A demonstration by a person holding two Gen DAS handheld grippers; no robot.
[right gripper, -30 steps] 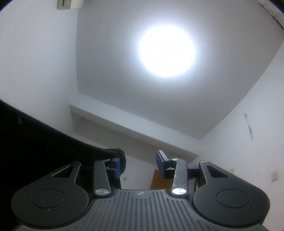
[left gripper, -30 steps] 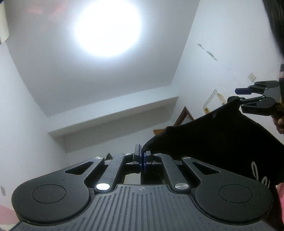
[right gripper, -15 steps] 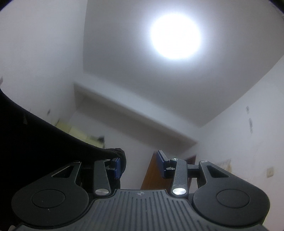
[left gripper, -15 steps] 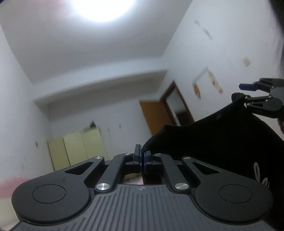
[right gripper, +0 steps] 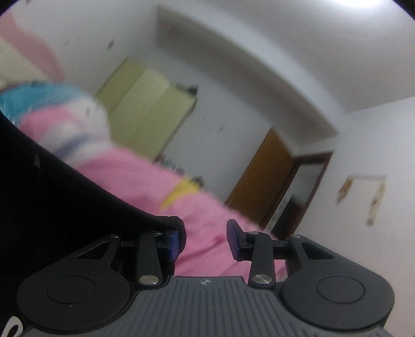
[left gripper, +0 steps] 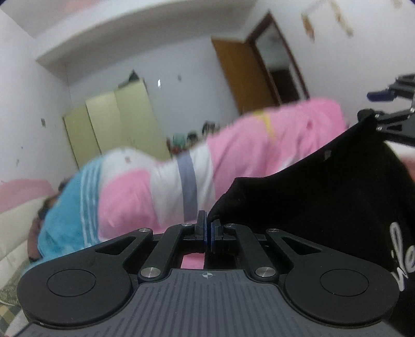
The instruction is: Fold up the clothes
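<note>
While the left gripper [left gripper: 208, 228] pinches a corner of the black garment [left gripper: 324, 197] with fingers fully closed, the right gripper [right gripper: 203, 241] stands part open, cloth hooked over one finger only. It hangs spread above the pink bed [left gripper: 272, 145]; no fold looks made yet.

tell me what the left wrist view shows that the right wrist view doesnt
Only left wrist: the left gripper, shut on a corner of the black garment. Only right wrist: glare from the ceiling light. Both: the right gripper, jaws apart with the garment draped over one finger, the pink bedding, the yellow-green wardrobe and the brown door.
</note>
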